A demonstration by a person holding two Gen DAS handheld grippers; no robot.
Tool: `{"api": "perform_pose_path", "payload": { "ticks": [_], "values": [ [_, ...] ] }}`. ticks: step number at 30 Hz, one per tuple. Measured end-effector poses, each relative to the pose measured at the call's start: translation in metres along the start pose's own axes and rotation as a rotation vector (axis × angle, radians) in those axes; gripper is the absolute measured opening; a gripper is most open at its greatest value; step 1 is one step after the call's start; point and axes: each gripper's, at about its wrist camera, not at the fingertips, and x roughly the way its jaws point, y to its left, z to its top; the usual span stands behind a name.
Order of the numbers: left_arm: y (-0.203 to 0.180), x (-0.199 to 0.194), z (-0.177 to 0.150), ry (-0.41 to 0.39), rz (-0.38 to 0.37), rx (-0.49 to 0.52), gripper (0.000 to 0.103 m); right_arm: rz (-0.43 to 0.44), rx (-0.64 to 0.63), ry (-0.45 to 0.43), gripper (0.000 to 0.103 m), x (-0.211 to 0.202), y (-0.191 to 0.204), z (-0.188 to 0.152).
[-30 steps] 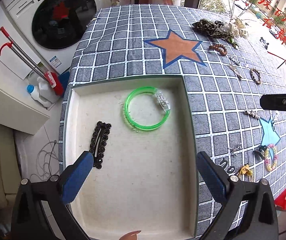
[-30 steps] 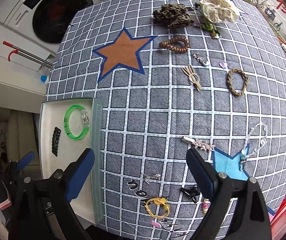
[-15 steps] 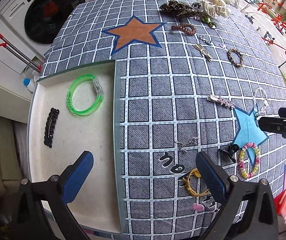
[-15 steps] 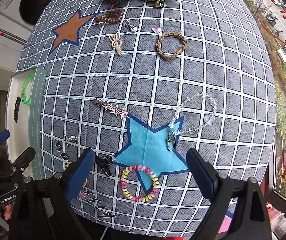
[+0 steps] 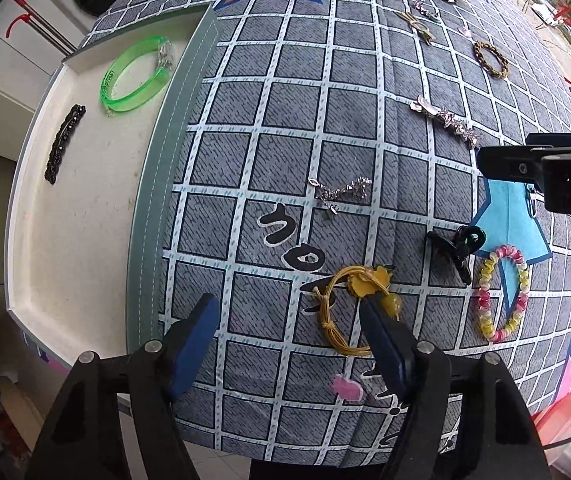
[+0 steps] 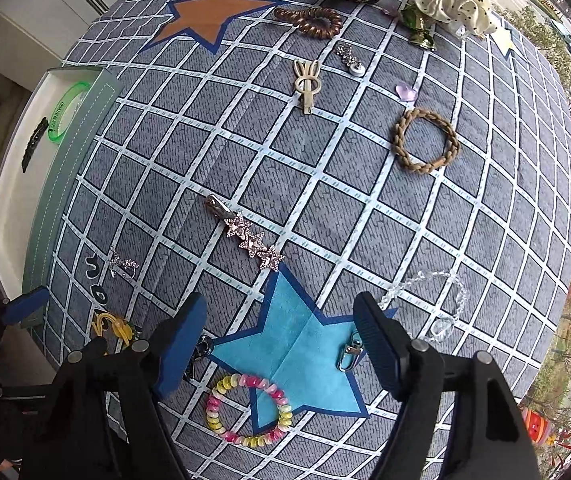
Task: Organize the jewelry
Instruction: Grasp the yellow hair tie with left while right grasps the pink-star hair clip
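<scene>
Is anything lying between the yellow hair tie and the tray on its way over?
Nothing visible. Bare cloth lies between the yellow hair tie and the tray. The silver chain sits off to the far side. Only the tray's raised rim must be cleared.

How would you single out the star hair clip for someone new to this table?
Find the light blue star printed on the checked tablecloth. Just off its top point lies the hair clip, a silver bar carrying three sparkly stars in a row; no neighbour has stars.

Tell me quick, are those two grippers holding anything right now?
Left gripper: open, jaws closing, holding nothing; the yellow cord bracelet lies by its right finger.
Right gripper: open, jaws closing, holding nothing, above the blue star.
</scene>
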Motion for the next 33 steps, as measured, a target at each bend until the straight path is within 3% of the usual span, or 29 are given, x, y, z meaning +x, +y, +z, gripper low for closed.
{"api": "perform_pose_path", "payload": {
  "ticks": [7,11,13,16,18,21,33],
  "values": [
    [0.002,0.012,-0.008,0.006,-0.023,-0.046,0.079,-0.074,-0.118,-0.022,0.07,0.024,0.028,0.024],
    [-0.003,0.01,-0.012,-0.004,-0.033,-0.04,0.068,-0.087,-0.144,-0.038,0.064,0.031,0.04,0.033],
    [-0.009,0.008,-0.011,-0.006,-0.04,-0.027,0.06,-0.086,-0.147,-0.041,0.06,0.031,0.044,0.034],
    [-0.024,0.006,-0.011,-0.007,-0.045,0.004,0.037,-0.084,-0.171,-0.042,0.049,0.031,0.052,0.034],
    [-0.025,0.004,-0.011,-0.003,-0.063,0.015,0.012,-0.082,-0.18,-0.04,0.04,0.033,0.063,0.034],
    [-0.017,0.003,-0.011,0.011,-0.129,-0.008,0.012,-0.081,-0.174,-0.038,0.023,0.032,0.068,0.032],
    [0.011,-0.027,-0.005,-0.035,-0.202,-0.042,0.012,0.028,-0.057,-0.041,0.018,0.003,0.024,0.018]
  ]
}}
